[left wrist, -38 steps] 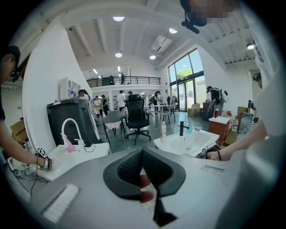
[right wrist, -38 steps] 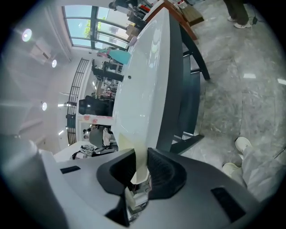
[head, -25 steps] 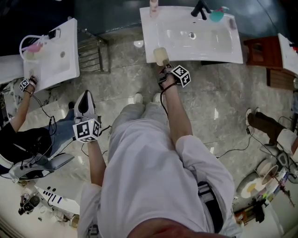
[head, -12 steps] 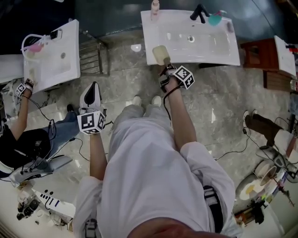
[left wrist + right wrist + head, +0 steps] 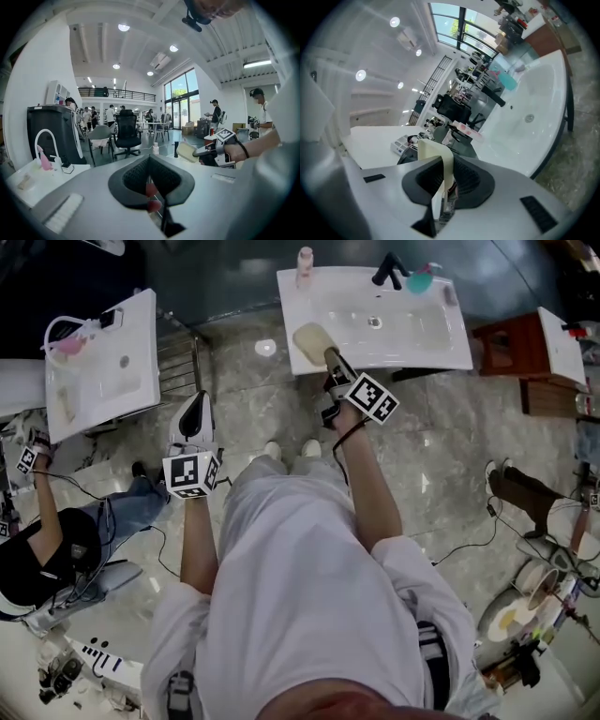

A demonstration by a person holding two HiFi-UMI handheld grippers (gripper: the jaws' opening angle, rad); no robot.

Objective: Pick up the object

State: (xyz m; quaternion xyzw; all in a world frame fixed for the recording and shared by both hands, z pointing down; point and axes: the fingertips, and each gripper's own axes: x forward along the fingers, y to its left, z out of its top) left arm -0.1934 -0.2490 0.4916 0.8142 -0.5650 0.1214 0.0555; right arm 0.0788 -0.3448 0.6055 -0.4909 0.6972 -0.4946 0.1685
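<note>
A flat cream pad (image 5: 311,341) is held above the front left corner of the white sink (image 5: 441,354). My right gripper (image 5: 330,358) is shut on its near end. In the right gripper view the cream pad (image 5: 440,159) stands up thin between the jaws of my right gripper (image 5: 443,187), with the sink (image 5: 534,117) beyond. My left gripper (image 5: 196,401) hangs over the floor to the left of the sink, jaws together and empty. The left gripper view shows my left gripper (image 5: 150,186) closed, and off to the right the cream pad (image 5: 186,151).
A black faucet (image 5: 387,268), a pink bottle (image 5: 305,261) and a teal item (image 5: 421,277) stand at the sink's back edge. A second sink (image 5: 98,381) is at the left with a seated person (image 5: 47,549) beside it. A wooden cabinet (image 5: 502,345) stands at the right. Cables lie on the floor.
The right gripper keeps its grip on the cream pad and has drifted slightly farther over the sink's corner. The left gripper has come forward a little, toward the sinks.
</note>
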